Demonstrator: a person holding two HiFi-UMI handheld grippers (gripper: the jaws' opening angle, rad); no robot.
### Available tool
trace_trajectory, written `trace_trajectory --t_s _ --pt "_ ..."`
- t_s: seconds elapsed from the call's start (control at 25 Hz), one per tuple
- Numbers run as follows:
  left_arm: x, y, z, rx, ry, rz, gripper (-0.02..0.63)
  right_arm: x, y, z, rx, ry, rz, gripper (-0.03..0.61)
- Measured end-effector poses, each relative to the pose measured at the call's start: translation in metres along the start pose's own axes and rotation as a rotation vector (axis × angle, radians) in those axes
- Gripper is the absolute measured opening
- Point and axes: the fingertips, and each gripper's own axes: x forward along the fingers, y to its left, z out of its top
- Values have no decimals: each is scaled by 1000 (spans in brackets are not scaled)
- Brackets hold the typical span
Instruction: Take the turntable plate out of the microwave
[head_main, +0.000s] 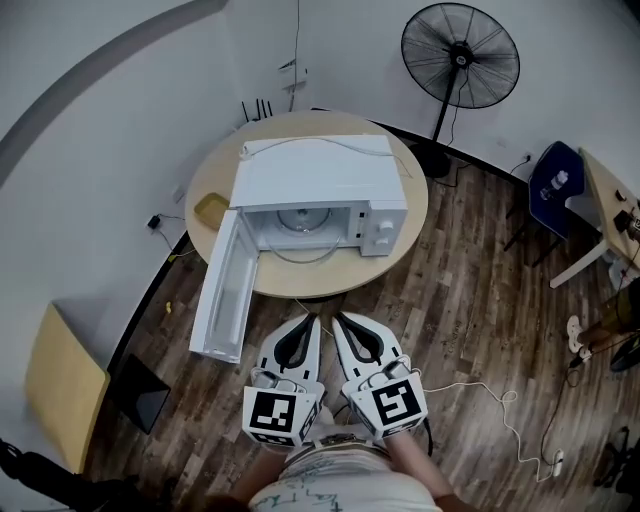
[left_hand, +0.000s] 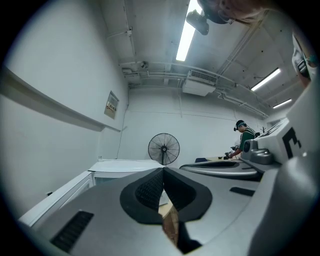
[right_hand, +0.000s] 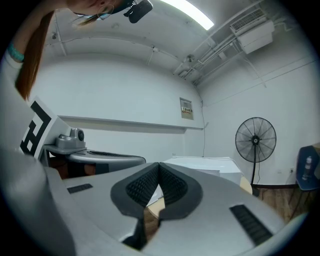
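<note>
Turntable plate (head_main: 300, 222): lies flat on the floor of the microwave cavity, seen through the open front, just above the middle of the head view.
Microwave (head_main: 318, 170): white, stands on the round wooden tabletop (head_main: 405, 235). Its knob panel is to the right of the cavity.
Door (head_main: 228, 290): swung wide open, running toward the lower left, with its far end past the tabletop edge.
Left gripper (head_main: 310, 322): lower centre of the head view, pointing up-frame at the microwave. Its own view shows the jaws together, ribbed pads meeting at the tips with nothing between them. It stops short of the tabletop edge and touches nothing.
Right gripper (head_main: 340, 320): just beside the left one and nearly parallel to it. Jaws closed tip to tip and empty.
Marker cubes (head_main: 278, 415): one at the rear of each gripper, near the bottom edge of the head view.
Yellow item (head_main: 211, 208): small, on the tabletop left of the microwave. Its kind is not clear.
Pedestal fan (head_main: 460, 55): upper right, standing on the floor beyond the tabletop.
Blue chair (head_main: 553, 185): at the right edge.
White cable (head_main: 500, 410): trails over the wooden floor at lower right.
Person (left_hand: 245, 136): far background of the left gripper view, right of centre, at another table.
</note>
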Motion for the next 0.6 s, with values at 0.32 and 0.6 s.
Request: trace_trajectory --t_s 0.32,0.6 --pt "19 42 -2 -12 12 -41 12 42 -3 -7 2 19 -48 -9" --pt "25 69 -8 -31 30 -66 12 67 -3 -15 24 30 -85 -9"
